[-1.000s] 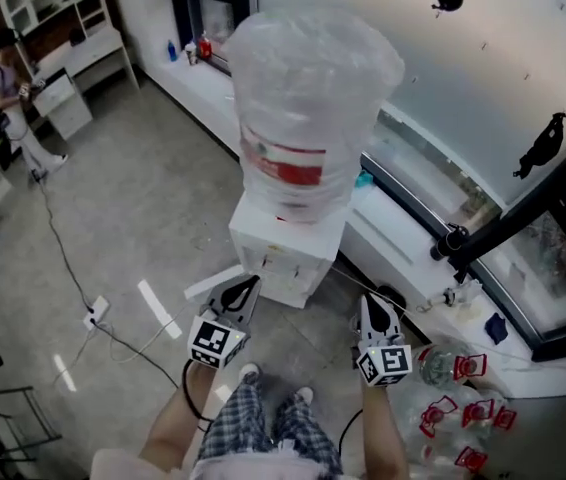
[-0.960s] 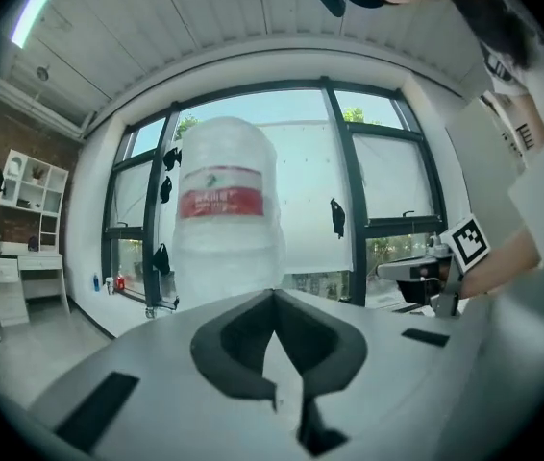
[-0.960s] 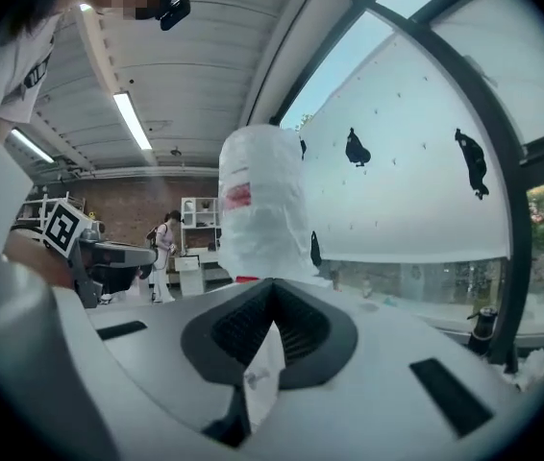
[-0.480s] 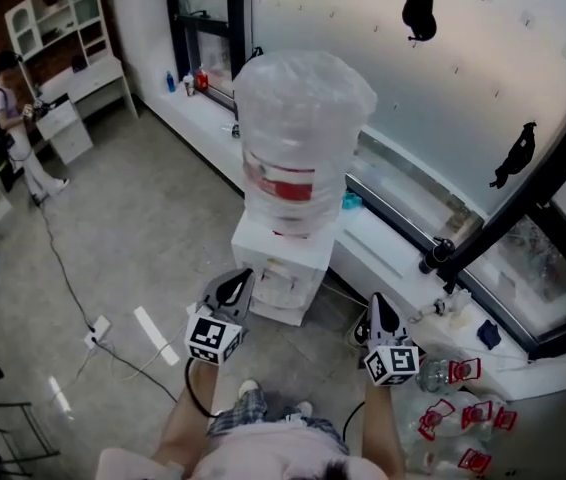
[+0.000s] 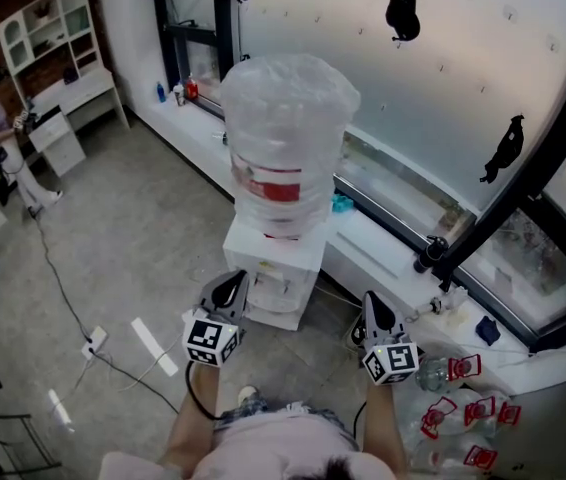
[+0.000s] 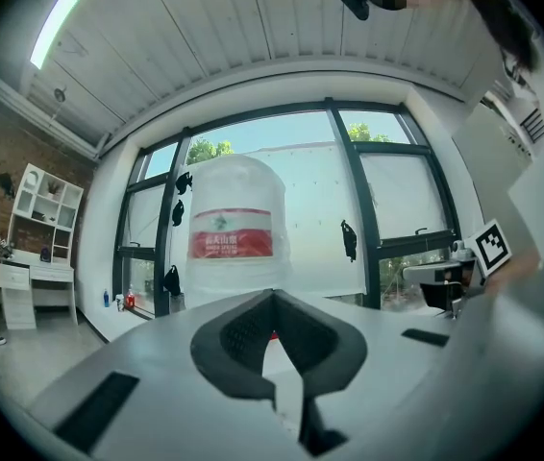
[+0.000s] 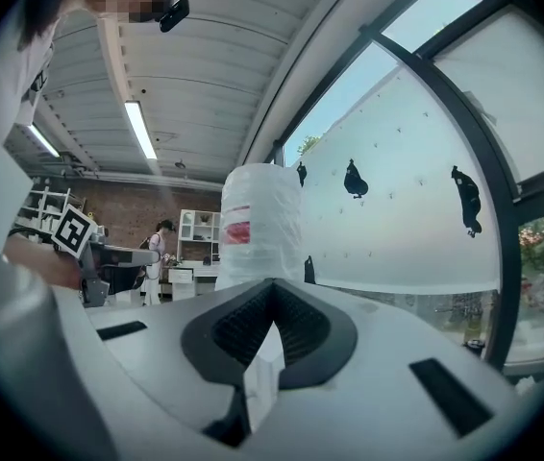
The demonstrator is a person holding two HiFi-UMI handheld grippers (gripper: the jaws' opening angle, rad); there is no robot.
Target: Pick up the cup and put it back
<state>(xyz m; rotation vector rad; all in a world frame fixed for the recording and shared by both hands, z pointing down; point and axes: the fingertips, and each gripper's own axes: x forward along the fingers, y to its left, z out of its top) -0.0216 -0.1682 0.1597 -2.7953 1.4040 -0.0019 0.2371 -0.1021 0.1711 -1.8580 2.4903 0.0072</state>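
1. My left gripper (image 5: 229, 290) and right gripper (image 5: 374, 308) both have their fingers pressed together, with nothing pinched.
2. Both point level at the water dispenser (image 5: 263, 258) ahead, and the left looks nearer to it.
3. I find no cup in any view, so I cannot tell which way it lies.

Head view: camera on the person's head, high up, facing steeply down. It takes in the water bottle (image 5: 288, 148) on its dispenser (image 5: 268, 268), with the left claw (image 5: 231, 290) and right claw (image 5: 375, 313) low in frame.
Left gripper view: camera rides the left claw, faces level along its jaws, bottle near and just left of centre.
Right gripper view: same mount on the right claw, bottle left of centre.
All 3 views share the bottle and the window wall (image 5: 443, 118).
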